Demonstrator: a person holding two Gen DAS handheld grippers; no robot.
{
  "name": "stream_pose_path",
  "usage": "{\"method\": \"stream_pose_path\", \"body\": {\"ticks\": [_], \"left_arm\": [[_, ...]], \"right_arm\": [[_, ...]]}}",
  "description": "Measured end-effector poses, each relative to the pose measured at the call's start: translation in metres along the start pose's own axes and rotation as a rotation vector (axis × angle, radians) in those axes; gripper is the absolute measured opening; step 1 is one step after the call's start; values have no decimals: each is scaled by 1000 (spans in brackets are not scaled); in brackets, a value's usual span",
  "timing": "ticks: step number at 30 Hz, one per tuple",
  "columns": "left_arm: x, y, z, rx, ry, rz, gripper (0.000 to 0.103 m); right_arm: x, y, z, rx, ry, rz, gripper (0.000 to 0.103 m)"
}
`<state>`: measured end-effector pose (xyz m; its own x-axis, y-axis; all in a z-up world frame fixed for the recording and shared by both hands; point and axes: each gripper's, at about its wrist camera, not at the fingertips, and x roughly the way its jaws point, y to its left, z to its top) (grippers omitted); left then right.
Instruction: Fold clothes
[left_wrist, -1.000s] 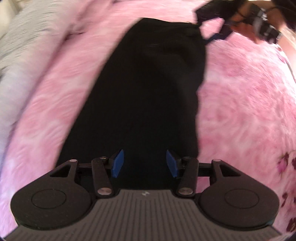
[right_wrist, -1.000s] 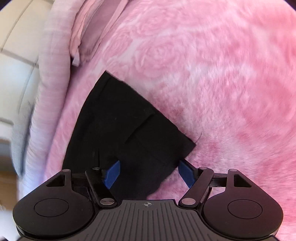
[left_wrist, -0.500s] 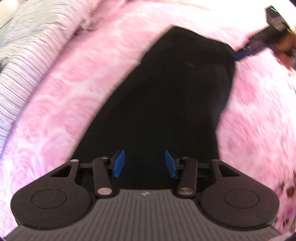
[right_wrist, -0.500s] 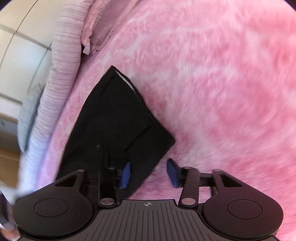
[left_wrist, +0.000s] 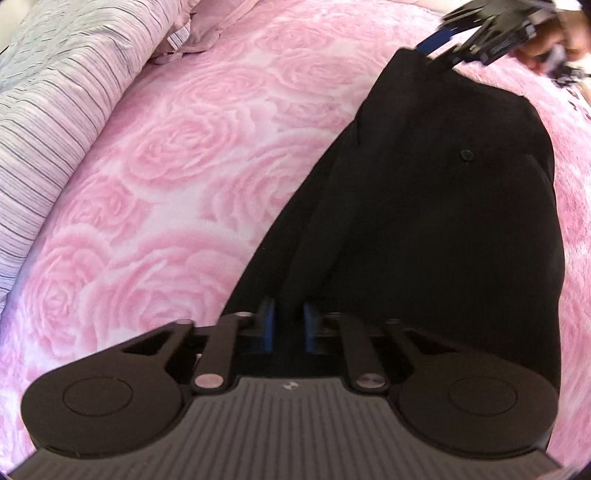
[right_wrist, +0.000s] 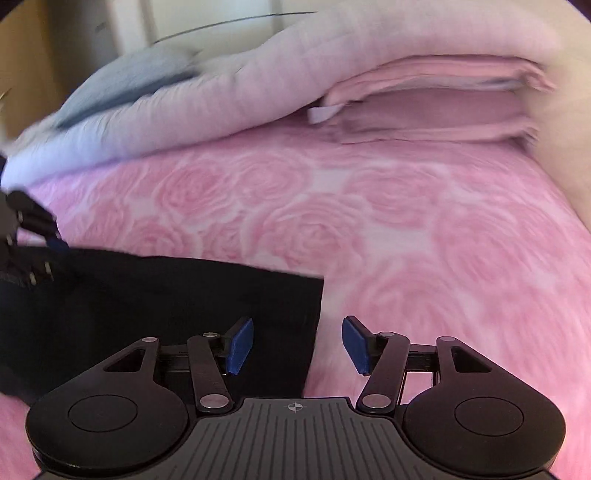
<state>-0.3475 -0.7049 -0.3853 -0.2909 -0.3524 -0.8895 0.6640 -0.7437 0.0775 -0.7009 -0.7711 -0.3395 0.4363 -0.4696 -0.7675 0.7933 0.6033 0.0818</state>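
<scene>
Black trousers (left_wrist: 436, 206) lie flat on a pink rose-patterned blanket (left_wrist: 177, 155). My left gripper (left_wrist: 288, 326) is nearly closed on the near end of the trousers, with black fabric between its blue pads. My right gripper (right_wrist: 297, 345) is open, astride the far corner edge of the trousers (right_wrist: 166, 306); its left pad is over the fabric, its right pad over the blanket (right_wrist: 424, 240). In the left wrist view the right gripper (left_wrist: 458, 37) shows at the top right, at the trousers' far corner. The left gripper (right_wrist: 26, 240) shows at the left edge of the right wrist view.
A striped grey-white duvet (left_wrist: 48, 96) lies along the left side of the bed. In the right wrist view it is a pale roll (right_wrist: 221, 85) with a folded pink sheet (right_wrist: 424, 99) behind the blanket. A wall and wooden furniture are beyond.
My left gripper has closed from wide open down onto the near end of the trousers. My right gripper has swung round to face the duvet and opened wider over the corner.
</scene>
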Motion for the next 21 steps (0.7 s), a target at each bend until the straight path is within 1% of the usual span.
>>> {"method": "stream_pose_path", "body": {"ticks": [1,3,5,7,8,10,11,14,16,19,21], "left_arm": [[-1,1,-1,2,-6,-4,3],[-3,2,-2,5,-18,-11,2],[-5,3,-4,8,-29,-19,1],[-4,4,-5,8,-30,-24,1],[-4,4,-5,8,-30,-26,1],[-5,4,-3,15,-29,-31,1],[-7,4,-3,22,-30,-35,1],[-11,1,-3,54,-28,-39,1],[-11,-2,-3,79,-17,-36,1],[-2,5,0,52,13,-42,1],[3,9,2,34,32,-47,1]], "right_arm": [[9,-5,1,-20,13,23,58],[25,-17,3,-22,33,78,58],[31,-30,5,52,19,152,58],[30,-35,5,112,3,194,56],[28,-36,4,144,4,199,42],[17,-39,0,210,5,207,25],[8,-38,-4,225,-4,213,7],[-21,-31,-17,262,-34,229,5],[-42,-16,-25,249,-46,231,5],[-67,2,-32,241,-56,240,4],[-71,7,-31,235,-54,243,4]]}}
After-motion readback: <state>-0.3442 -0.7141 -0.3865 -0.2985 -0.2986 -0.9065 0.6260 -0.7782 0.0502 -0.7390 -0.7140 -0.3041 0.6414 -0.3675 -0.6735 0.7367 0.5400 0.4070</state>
